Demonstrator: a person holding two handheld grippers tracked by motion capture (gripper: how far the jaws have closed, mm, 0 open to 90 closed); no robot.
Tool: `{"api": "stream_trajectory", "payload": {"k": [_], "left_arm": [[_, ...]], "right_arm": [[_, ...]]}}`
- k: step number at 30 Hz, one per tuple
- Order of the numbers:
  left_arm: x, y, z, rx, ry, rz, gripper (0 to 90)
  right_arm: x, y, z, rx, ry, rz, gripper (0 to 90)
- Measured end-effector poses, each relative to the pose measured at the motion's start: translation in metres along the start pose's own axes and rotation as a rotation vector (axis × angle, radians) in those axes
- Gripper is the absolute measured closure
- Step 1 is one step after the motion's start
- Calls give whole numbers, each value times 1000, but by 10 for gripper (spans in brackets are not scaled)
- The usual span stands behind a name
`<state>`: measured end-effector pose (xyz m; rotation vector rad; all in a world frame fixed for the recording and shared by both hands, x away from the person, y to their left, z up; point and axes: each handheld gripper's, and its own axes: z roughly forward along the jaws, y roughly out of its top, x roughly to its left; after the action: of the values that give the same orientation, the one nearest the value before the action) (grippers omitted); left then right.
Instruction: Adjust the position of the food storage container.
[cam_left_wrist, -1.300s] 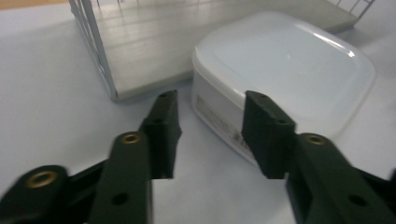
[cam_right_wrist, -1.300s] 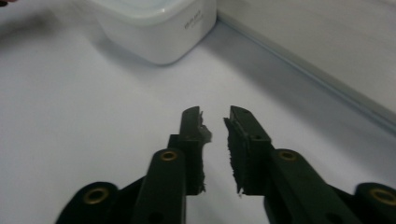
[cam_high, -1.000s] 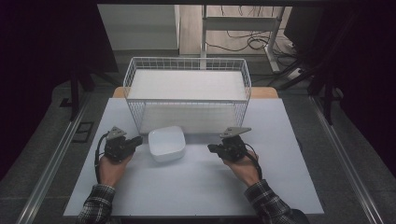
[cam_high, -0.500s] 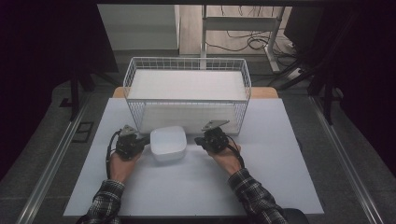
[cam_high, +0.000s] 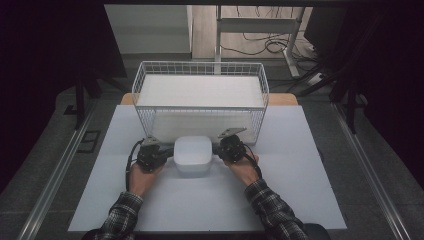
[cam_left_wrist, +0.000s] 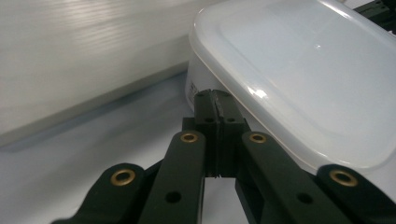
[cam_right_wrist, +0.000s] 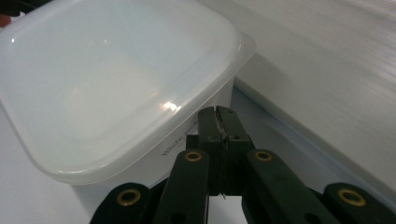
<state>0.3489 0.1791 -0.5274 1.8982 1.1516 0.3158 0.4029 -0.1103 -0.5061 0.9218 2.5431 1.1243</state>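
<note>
One white lidded container (cam_high: 193, 155) sits on the white worktop (cam_high: 300, 165), just in front of the near wall of a single white wire basket (cam_high: 200, 95) that stands toward the far edge. Two grippers flank it: the left gripper (cam_high: 161, 156) against its left side and the right gripper (cam_high: 223, 150) against its right, each carried in one of the person's hands, with plaid sleeves (cam_high: 267, 210) coming in from the near edge. In the left gripper view the jaws are pressed flat together with no gap, their tips right at the container's (cam_left_wrist: 299, 79) side wall under the lid rim; in the right gripper view the jaws are likewise pressed together, tips at the container's (cam_right_wrist: 116, 84) wall below the lid. Neither pair has anything between it. There is little room between container and basket, hardly a gap. To the left, right and near side the worktop lies bare and wide, with open surface out to each edge.
</note>
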Motion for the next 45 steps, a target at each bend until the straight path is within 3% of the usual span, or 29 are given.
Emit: {"api": "stream_trajectory", "payload": {"k": [7, 14, 22, 25, 26, 29, 31, 33, 37, 38, 40, 41, 42, 44, 45], "left_arm": [[-16, -1, 0, 20, -24, 8, 900], [-38, -6, -3, 41, -48, 47, 900], [-62, -17, -10, 61, -72, 64, 900], [-69, -21, -13, 61, -60, 62, 900], [-73, -22, -14, 54, -39, 83, 900], [-73, -23, -17, 38, -39, 82, 900], [-70, -24, -24, 25, -29, 72, 894], [-64, -29, -34, 8, -46, 54, 823], [-64, -34, -40, 5, -46, 74, 651], [-65, -37, -44, 2, -40, 93, 594], [-65, -38, -45, 1, -34, 102, 496], [-65, -40, -46, -3, -26, 108, 496], [-64, -43, -48, -7, -21, 114, 392], [-63, -45, -49, -8, -18, 111, 358], [-62, -46, -49, -8, -18, 108, 297]], "right_arm": [[1, -14, -15, 5, 3, 30, 893], [5, -33, -36, 5, 19, 59, 893], [17, -51, -57, 19, 16, 60, 894], [24, -57, -64, 22, 5, 52, 894], [27, -61, -67, 17, 3, 42, 893], [28, -63, -70, 9, 14, 41, 893], [28, -65, -80, -12, -15, 22, 888], [26, -68, -89, -38, -5, 18, 841], [24, -74, -99, -62, -10, 9, 745], [23, -78, -104, -64, -9, 11, 656], [23, -81, -106, -64, -16, 9, 582], [23, -81, -106, -64, -16, 9, 582], [23, -83, -107, -59, -23, 5, 486], [23, -84, -107, -60, -25, 4, 451], [23, -85, -106, -59, -29, 2, 372]]}}
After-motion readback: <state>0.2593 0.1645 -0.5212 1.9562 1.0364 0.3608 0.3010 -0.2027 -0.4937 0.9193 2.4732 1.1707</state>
